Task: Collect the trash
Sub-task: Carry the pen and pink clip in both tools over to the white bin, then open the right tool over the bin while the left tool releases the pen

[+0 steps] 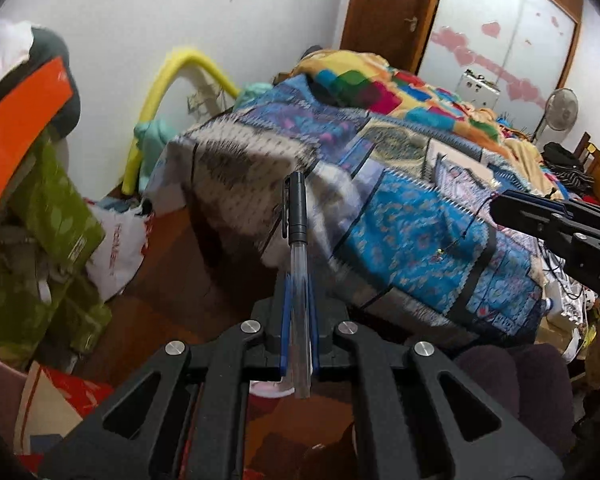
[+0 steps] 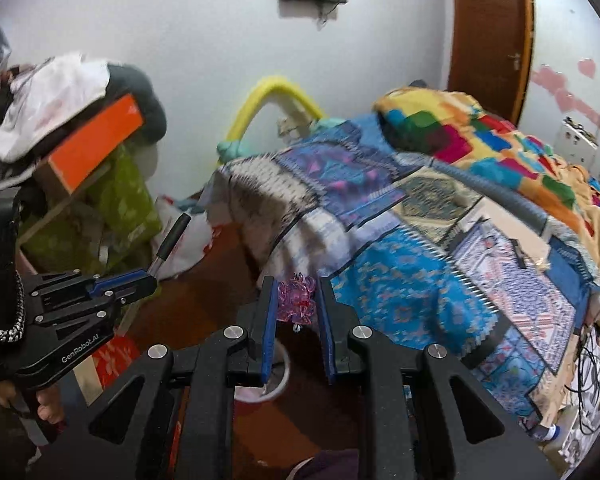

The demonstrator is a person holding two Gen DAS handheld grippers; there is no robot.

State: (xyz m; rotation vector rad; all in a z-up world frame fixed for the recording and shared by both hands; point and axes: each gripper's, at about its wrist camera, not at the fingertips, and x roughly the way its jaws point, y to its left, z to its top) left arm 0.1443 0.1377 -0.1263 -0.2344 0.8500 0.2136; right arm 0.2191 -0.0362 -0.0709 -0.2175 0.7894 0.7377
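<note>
My left gripper (image 1: 299, 285) is shut on a pen (image 1: 298, 208) with a black cap and a clear barrel, which sticks up past the blue pads. In the right wrist view the same pen (image 2: 175, 232) juts from the left gripper (image 2: 150, 278) at the left edge. My right gripper (image 2: 297, 285) is shut on a small pink and purple translucent plastic piece (image 2: 296, 300) near its fingertips. Its tip (image 1: 496, 206) enters the left wrist view from the right. Below both grippers, on the wooden floor, stands a round white-rimmed container (image 2: 285, 374), mostly hidden by the jaws.
A bed with a blue patchwork quilt (image 1: 412, 232) fills the right. On the left is a pile with an orange box (image 1: 16, 120), green boxes (image 1: 56, 208) and a white plastic bag (image 1: 120, 248). A yellow foam tube (image 1: 160, 92) leans on the wall. A dark cushion (image 1: 512, 380) sits lower right.
</note>
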